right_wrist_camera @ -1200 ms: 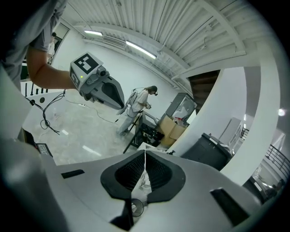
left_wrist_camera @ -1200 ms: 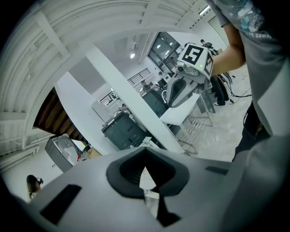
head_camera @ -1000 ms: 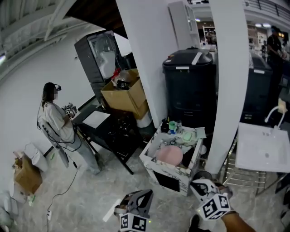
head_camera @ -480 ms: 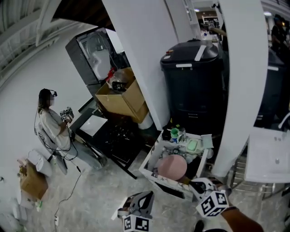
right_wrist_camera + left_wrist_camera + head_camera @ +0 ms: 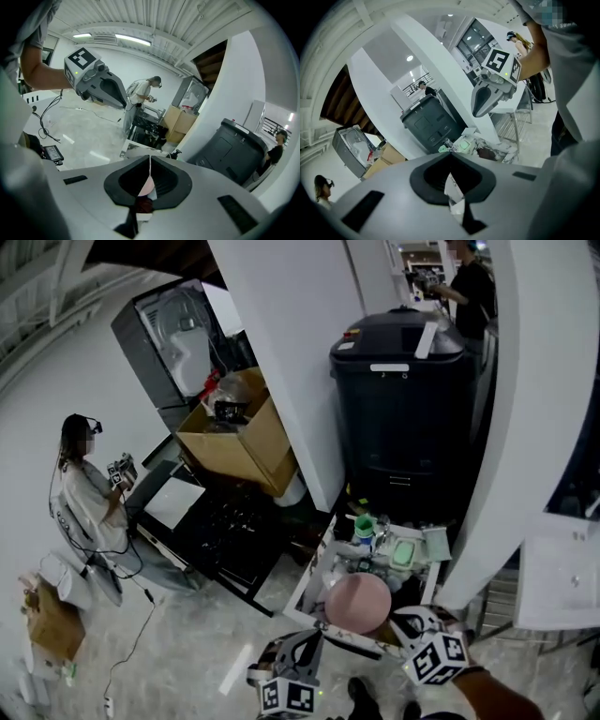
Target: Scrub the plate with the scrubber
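A round pink plate (image 5: 357, 601) lies on a small marble-patterned table (image 5: 314, 582) low in the head view. Behind the plate sit a green cup (image 5: 364, 521) and a pale green pad-like thing (image 5: 403, 552); I cannot tell which item is the scrubber. My left gripper (image 5: 305, 643) hovers just in front of the table's near edge, its jaws together and empty. My right gripper (image 5: 415, 620) hangs at the plate's right, shut with nothing in it. In the right gripper view a sliver of pink plate (image 5: 146, 186) shows past the closed jaws. The left gripper view shows the cluttered table (image 5: 487, 145) ahead.
A tall black bin (image 5: 403, 399) stands behind the table between two white columns (image 5: 281, 352). An open cardboard box (image 5: 239, 442) rests on a black rack (image 5: 225, 531) to the left. A person (image 5: 84, 493) stands far left. A white sink (image 5: 562, 577) sits right.
The marble table with the pink plate has come nearer. Both grippers now sit right at its front edge instead of well short of it. Their jaws stay together.
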`<action>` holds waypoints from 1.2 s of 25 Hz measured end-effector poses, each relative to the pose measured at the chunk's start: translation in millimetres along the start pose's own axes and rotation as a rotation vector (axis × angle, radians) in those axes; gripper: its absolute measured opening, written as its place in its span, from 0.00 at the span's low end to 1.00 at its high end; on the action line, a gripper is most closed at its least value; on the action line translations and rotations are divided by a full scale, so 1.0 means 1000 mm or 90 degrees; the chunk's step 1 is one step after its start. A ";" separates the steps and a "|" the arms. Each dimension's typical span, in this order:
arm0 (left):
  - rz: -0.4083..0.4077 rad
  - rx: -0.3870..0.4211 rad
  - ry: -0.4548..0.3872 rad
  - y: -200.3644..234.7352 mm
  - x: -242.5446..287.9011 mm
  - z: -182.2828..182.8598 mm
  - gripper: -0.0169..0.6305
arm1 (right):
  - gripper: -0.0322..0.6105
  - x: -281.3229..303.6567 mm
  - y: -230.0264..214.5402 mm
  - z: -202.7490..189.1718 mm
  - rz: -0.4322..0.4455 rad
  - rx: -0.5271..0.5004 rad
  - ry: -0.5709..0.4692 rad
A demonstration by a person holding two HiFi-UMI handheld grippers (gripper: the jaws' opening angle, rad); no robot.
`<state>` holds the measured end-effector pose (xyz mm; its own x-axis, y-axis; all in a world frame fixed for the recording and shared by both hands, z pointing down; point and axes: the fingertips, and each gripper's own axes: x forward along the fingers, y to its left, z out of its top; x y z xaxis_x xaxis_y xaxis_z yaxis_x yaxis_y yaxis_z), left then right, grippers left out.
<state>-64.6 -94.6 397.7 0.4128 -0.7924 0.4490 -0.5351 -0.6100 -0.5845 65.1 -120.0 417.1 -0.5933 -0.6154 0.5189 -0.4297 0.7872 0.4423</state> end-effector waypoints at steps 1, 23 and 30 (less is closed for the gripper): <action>-0.008 0.001 -0.005 0.007 0.009 -0.005 0.03 | 0.10 0.010 -0.002 0.001 0.000 0.009 0.008; -0.120 -0.007 -0.039 0.063 0.140 -0.091 0.03 | 0.11 0.186 -0.045 -0.093 -0.026 0.188 0.185; -0.121 -0.044 0.023 0.054 0.156 -0.121 0.03 | 0.19 0.249 -0.021 -0.197 -0.003 0.287 0.271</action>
<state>-118.1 -251.4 518.7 0.4849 -0.6622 0.5713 -0.4996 -0.7459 -0.4404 60.6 -297.4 681.6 -0.3070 -0.5077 0.8050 -0.7321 0.6664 0.1411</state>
